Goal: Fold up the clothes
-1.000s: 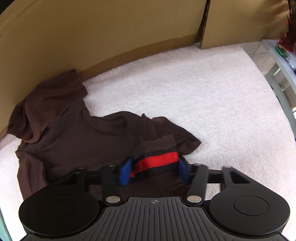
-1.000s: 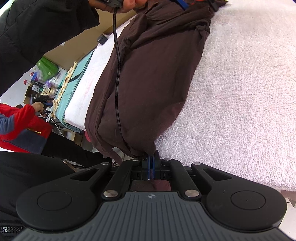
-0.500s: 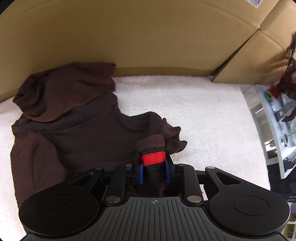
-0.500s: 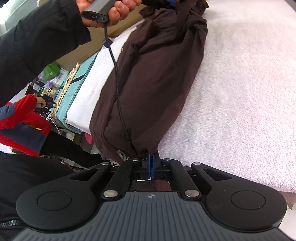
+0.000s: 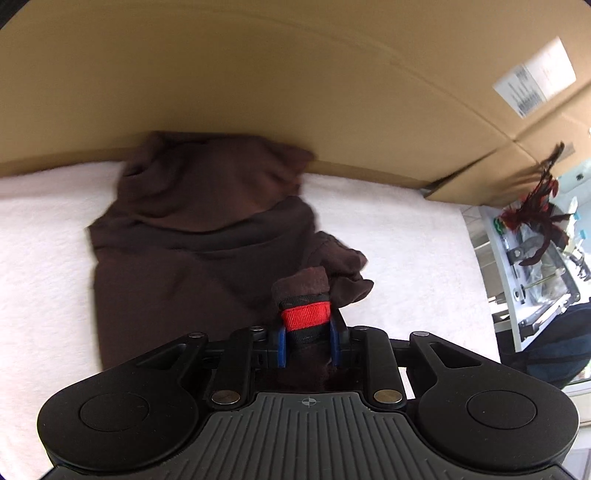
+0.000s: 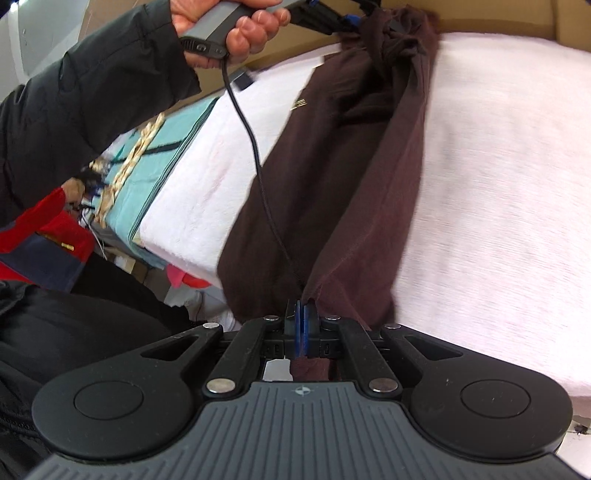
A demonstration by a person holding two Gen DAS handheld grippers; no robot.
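Observation:
A dark brown hooded garment (image 5: 192,254) lies on a white towel-covered surface (image 5: 406,229), its hood bunched against the cardboard wall. My left gripper (image 5: 308,343) is shut on a gathered fold of the garment that has a red and black band (image 5: 304,314). In the right wrist view the same brown garment (image 6: 332,184) stretches lengthwise from near to far. My right gripper (image 6: 301,325) is shut on its near hem at the surface's edge. A hand (image 6: 229,26) at the top holds the other gripper on the far end of the cloth.
A tall cardboard wall (image 5: 295,74) stands behind the surface. A shelf with red-leaved decoration (image 5: 535,218) is at the right. A black cable (image 6: 258,166) hangs across the garment. A teal mat (image 6: 159,147) and a person in red (image 6: 40,236) are at the left, off the surface.
The left gripper has lifted and moved toward the cardboard wall with the banded fold, closing tighter on it. The garment is now pulled straighter and longer between the two grippers.

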